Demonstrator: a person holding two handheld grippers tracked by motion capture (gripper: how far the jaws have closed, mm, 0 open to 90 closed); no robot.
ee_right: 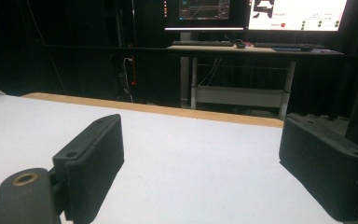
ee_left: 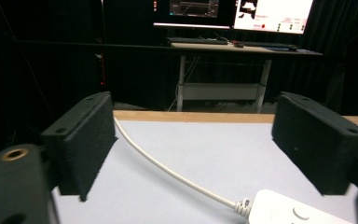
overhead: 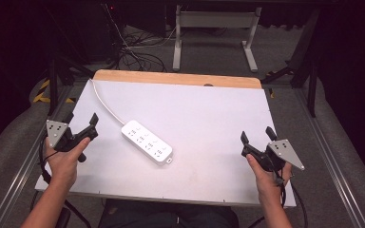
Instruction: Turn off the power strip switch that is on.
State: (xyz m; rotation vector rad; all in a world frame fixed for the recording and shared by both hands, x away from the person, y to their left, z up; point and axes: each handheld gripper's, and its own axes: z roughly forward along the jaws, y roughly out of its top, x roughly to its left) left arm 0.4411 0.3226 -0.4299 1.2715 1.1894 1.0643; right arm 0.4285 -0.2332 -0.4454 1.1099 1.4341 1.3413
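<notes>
High view: each hand-held gripper, left (overhead: 81,124) and right (overhead: 256,136), spread; apparently a power strip (overhead: 147,141) between.

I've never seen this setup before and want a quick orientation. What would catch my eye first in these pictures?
First, the white power strip, lying diagonally near the middle of the white table, its white cord curving off to the far left corner. Next, the two black grippers held at the near edge, the left gripper and the right gripper, both with jaws wide apart and holding nothing. Beyond the table, lit monitors glow in the dark room.
</notes>
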